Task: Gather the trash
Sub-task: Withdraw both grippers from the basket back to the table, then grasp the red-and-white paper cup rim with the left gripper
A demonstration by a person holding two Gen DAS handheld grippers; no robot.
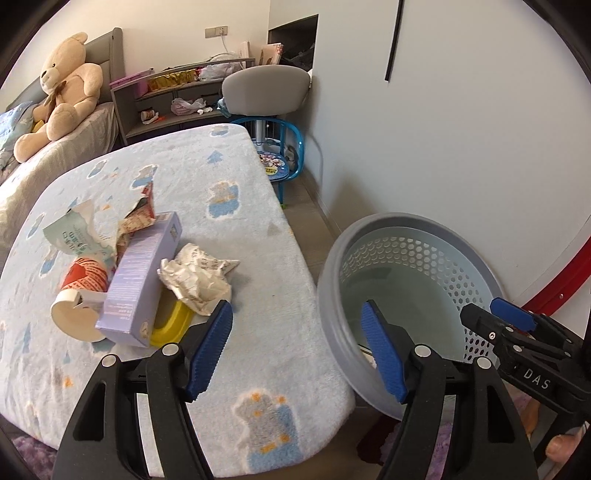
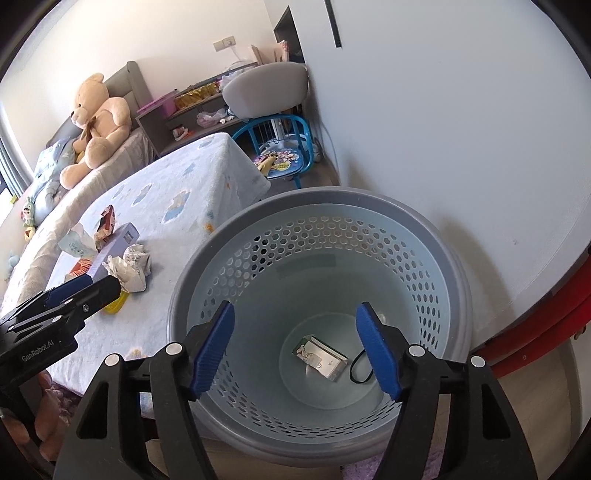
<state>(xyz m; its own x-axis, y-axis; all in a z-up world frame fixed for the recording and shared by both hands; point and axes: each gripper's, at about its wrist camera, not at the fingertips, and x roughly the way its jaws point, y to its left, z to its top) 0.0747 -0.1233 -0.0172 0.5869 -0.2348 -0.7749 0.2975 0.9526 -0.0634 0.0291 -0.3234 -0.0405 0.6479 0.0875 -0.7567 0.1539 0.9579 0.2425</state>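
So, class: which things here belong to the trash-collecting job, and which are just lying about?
Belongs to the job:
crumpled paper
purple box
torn wrappers
paper cup
waste basket
small carton already in it

Just lying about:
teddy bear
grey chair
blue child's chair

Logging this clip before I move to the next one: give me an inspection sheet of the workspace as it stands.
Surface: table under a pale blue fleece cover with animal print.
Job's things: crumpled paper, purple carton, torn wrappers, a red-and-white cup and a yellow piece heaped on the cover; grey perforated bin beside the table holds a small carton and a black loop.
Clutter: nothing seen apart from the trash.
Grippers: left gripper open, empty, near the heap; right gripper open, empty, over the bin.
Cables: a white lead hangs from the wall socket.
Surroundings: bed with teddy bear, shelf unit, grey chair, blue child's chair.
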